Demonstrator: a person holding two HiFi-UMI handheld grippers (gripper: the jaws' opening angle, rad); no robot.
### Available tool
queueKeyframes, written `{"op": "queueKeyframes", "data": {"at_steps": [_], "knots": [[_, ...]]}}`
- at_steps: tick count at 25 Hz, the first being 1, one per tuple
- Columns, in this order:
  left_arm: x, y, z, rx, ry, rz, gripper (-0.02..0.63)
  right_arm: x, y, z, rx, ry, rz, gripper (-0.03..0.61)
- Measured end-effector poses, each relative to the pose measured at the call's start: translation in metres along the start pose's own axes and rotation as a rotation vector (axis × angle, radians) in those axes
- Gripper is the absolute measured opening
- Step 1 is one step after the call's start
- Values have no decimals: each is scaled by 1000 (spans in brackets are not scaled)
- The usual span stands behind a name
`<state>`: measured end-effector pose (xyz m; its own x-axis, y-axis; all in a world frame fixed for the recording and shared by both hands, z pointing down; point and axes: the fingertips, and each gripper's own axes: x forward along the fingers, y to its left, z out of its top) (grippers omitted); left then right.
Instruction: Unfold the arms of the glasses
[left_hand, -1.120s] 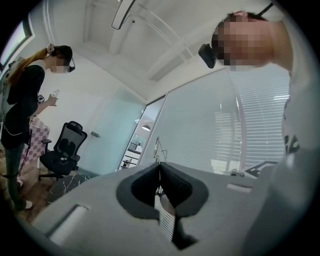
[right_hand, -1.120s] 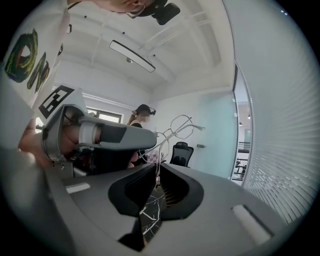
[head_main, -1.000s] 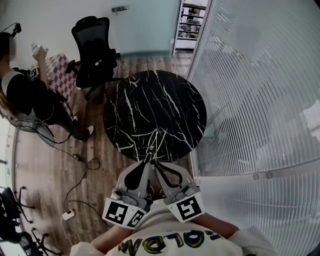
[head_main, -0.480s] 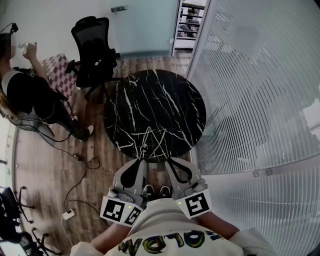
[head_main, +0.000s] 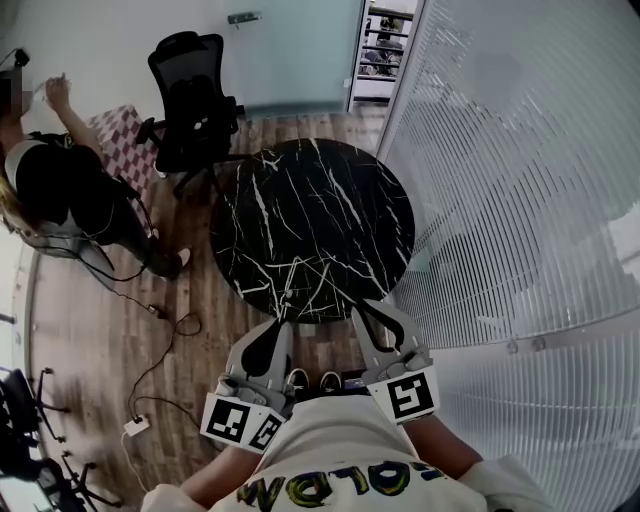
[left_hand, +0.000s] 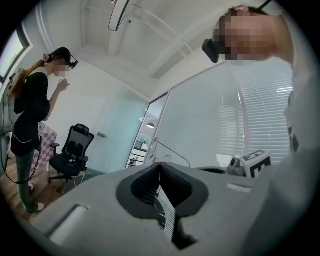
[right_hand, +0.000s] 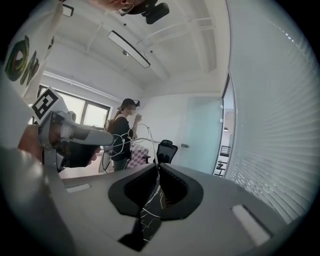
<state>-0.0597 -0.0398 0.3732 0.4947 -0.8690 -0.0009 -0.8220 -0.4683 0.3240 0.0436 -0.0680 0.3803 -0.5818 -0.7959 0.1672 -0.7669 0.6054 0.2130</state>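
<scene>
The glasses are thin wire-framed ones, hanging in the air between my two grippers above the near edge of the table. In the right gripper view their rims and one arm (right_hand: 151, 140) run from my left gripper (right_hand: 75, 135) to my right gripper (right_hand: 157, 164), which is shut on the arm's end, its jaws opening a hair. In the left gripper view a wire arc (left_hand: 172, 151) leaves my left gripper (left_hand: 159, 162), shut on the frame. In the head view the left gripper (head_main: 283, 322) and right gripper (head_main: 362, 305) stand apart; the glasses barely show there.
A round black marble table (head_main: 310, 220) lies just ahead. A black office chair (head_main: 190, 100) stands beyond it at the left, near a person (head_main: 60, 190). A glass wall with blinds (head_main: 520, 200) runs along the right. Cables (head_main: 150, 390) trail on the wooden floor.
The right gripper has swung to the right, away from the left one; their tips, together a second ago, now stand apart. The left gripper has stayed put.
</scene>
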Motion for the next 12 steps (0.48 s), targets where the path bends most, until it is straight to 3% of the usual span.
{"op": "queueKeyframes", "data": {"at_steps": [12], "knots": [[-9,-3,-8,1,15,13,5,-3,-20,3,-194,62,10,28]]}}
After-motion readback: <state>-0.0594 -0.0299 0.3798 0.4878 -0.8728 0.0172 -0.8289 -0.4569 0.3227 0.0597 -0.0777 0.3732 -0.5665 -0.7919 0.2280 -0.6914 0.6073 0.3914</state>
